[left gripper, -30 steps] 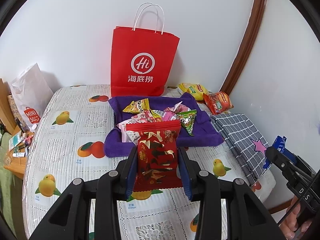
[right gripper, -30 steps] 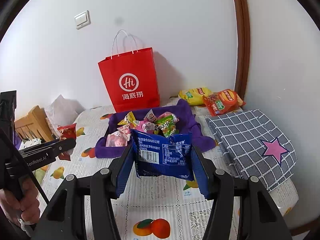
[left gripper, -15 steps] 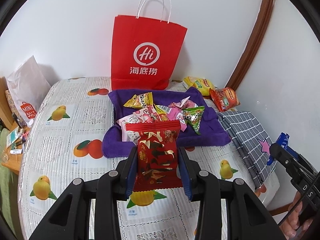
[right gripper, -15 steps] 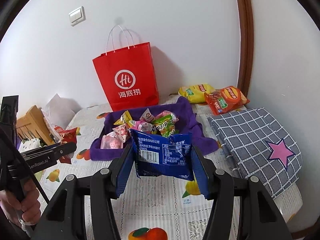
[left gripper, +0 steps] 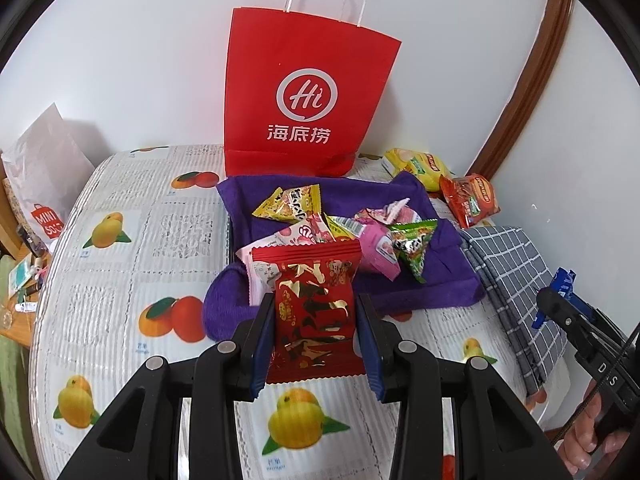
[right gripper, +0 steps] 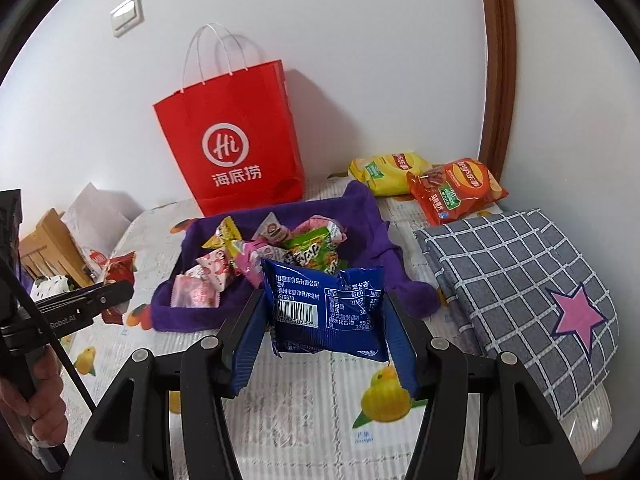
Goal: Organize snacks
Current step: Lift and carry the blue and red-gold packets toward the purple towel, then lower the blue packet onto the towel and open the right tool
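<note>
Left wrist view: the left gripper [left gripper: 316,334] is closed partway on a glossy red foil snack packet with gold print [left gripper: 314,312]; both blue pads press its side edges, and the packet stands upright between them, above the near part of the table with the white fruit-printed cloth [left gripper: 120,280]; the purple towel folded up into a shallow tray [left gripper: 432,284] lies just beyond, toward the far edge, holding a loose heap of small yellow, pink and green snack sachets [left gripper: 340,232]; a tall red paper carrier bag with white handles [left gripper: 304,108] stands at the far edge against the wall. Risk: the grip bears only on the packet's thin sides; the foil could buckle and slip out before it is over the towel; a release short of the towel's raised near rim would leave it on the cloth.

Right wrist view: the right gripper [right gripper: 326,330] is likewise partly closed on a crumpled blue foil snack packet with a white barcode label [right gripper: 328,308], held by its side edges near the towel's near rim [right gripper: 192,316]; a yellow crisp bag [right gripper: 386,172] and an orange crisp bag [right gripper: 454,192] lie at the far right corner; a folded grey checked cloth with a pink star [right gripper: 520,280] covers the right edge. Risk: the packet is already creased, so its hold looks uneven and it may twist free; both grippers head for the same small towel, so they could knock each other or push sachets over its rim.
</note>
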A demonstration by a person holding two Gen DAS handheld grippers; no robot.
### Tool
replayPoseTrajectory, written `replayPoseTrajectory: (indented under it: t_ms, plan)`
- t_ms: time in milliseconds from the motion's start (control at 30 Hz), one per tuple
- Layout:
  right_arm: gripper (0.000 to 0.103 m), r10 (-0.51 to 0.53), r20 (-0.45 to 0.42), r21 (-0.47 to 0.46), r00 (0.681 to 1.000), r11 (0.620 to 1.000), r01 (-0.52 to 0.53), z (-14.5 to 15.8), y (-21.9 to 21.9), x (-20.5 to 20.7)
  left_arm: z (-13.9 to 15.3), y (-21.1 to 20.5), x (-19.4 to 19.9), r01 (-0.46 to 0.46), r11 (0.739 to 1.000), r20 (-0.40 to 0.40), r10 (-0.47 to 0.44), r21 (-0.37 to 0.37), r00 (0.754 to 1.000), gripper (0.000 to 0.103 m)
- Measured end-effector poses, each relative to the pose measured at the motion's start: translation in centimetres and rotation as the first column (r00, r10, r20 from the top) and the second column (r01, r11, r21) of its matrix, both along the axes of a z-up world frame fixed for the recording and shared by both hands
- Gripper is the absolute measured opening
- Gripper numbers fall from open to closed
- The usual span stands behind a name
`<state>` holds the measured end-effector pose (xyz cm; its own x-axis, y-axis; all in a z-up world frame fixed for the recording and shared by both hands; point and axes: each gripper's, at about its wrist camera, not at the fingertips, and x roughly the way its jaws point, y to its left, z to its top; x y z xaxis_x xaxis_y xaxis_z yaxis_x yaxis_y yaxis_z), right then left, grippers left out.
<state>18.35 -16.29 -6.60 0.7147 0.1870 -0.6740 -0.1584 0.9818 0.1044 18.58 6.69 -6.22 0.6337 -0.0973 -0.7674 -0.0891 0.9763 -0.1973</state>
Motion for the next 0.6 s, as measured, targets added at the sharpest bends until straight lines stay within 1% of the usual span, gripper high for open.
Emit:
replayPoseTrajectory:
  t_ms: [300,600]
  plan:
    - [0.057,-0.008,0.000,-0.007,1.000,1.000,0.008,-0.3,-0.1,3.7,-0.3,0.3,2.9,0.002,1.000,-0.008,-0.002,0.021,1.000,0.036]
    - [0.057,-0.026,-0.036,-0.010,0.999,1.000,0.026,-2.0,-0.3,7.1,-1.4,0.1,5.6,0.006,1.000,-0.025,-0.006,0.014,1.000,0.036]
